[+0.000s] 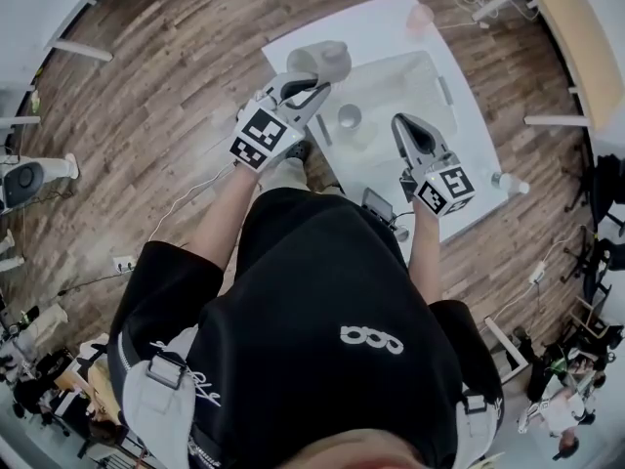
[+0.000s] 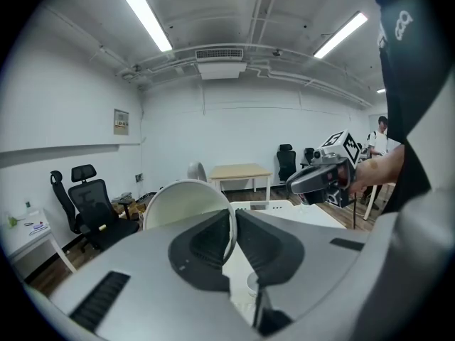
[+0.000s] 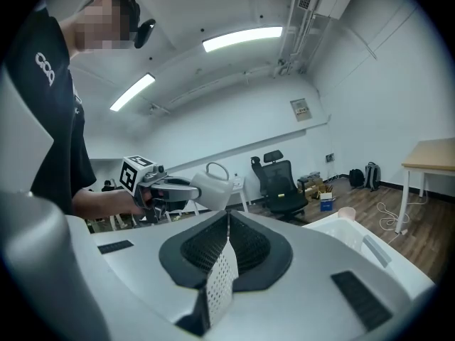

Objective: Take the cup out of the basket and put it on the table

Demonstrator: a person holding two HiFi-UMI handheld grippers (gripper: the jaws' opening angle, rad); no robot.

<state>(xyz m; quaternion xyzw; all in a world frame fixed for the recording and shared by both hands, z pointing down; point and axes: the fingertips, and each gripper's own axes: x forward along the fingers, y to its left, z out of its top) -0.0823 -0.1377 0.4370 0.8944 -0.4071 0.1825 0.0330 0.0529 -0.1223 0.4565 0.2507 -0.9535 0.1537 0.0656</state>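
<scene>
My left hand-held gripper (image 1: 314,84) is clenched on the rim of the white cup (image 1: 320,59), held up beside the basket (image 1: 422,66) over the surface (image 1: 361,27). My right hand-held gripper (image 1: 402,122) is clenched on nothing above the basket, where a small round grey thing (image 1: 349,117) sits; a pink cup (image 1: 420,16) stands beyond

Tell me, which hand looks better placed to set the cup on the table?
Left. The left gripper holds the cup by its rim, lifted above the table. The right gripper is closed on what looks like the perforated wall of the basket.
</scene>
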